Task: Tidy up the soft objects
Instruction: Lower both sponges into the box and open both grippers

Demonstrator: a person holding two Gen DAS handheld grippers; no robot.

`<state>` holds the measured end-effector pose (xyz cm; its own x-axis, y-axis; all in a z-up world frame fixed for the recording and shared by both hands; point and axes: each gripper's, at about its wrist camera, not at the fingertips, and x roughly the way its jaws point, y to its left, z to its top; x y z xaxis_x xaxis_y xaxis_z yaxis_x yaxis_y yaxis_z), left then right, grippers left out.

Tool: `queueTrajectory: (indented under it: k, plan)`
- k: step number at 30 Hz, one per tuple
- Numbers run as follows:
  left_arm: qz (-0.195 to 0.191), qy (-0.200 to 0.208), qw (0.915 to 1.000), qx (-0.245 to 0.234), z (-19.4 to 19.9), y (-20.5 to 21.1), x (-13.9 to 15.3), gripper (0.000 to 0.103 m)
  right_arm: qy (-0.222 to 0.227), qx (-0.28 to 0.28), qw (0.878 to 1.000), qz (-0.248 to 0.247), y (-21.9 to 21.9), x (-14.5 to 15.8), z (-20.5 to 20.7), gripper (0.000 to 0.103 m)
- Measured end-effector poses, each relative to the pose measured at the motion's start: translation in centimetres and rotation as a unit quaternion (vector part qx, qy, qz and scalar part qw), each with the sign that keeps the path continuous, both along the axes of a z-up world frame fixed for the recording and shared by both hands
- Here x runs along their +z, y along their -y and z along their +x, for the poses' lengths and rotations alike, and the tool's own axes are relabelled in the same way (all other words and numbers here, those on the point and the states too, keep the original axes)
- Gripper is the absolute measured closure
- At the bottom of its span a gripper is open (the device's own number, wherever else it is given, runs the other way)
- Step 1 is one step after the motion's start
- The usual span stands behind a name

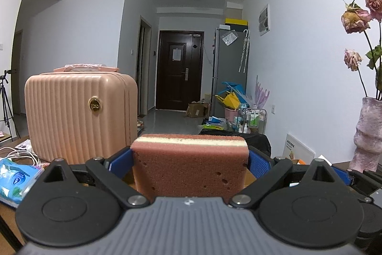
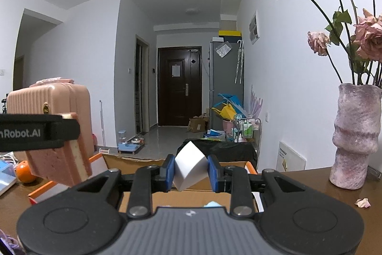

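My left gripper (image 1: 189, 159) is shut on a pink sponge (image 1: 188, 164) with a cream layer, held above the table. The same sponge (image 2: 59, 161) and the left gripper's black finger (image 2: 35, 133) show at the left of the right wrist view. My right gripper (image 2: 190, 171) is shut on a white foam cube (image 2: 189, 167), held above an open cardboard box (image 2: 133, 161) with orange flaps. Something light blue (image 2: 212, 204) lies inside the box, mostly hidden.
A pink ribbed suitcase (image 1: 78, 116) stands on the brown table at the left. A blue wipes pack (image 1: 16, 178) and white cable lie beside it. An orange (image 2: 25, 171) sits left of the box. A pink vase (image 2: 355, 135) with dried roses stands at the right.
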<state>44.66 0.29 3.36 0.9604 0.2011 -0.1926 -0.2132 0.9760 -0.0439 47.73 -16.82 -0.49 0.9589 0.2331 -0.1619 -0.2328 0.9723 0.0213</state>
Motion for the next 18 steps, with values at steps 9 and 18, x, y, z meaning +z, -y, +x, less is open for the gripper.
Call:
queueTrajectory:
  k: [9, 18]
  plan:
    - [0.002, 0.000, 1.0000, 0.000, 2.0, 0.0, -0.2, 0.004, -0.002, -0.002, 1.000, -0.009, -0.4, -0.3, 1.8, 0.074]
    - [0.005, -0.014, 0.9999, 0.003, 4.4, -0.1, -0.7, 0.004, -0.007, 0.002, 1.000, -0.021, -0.9, -0.5, 3.2, 0.074]
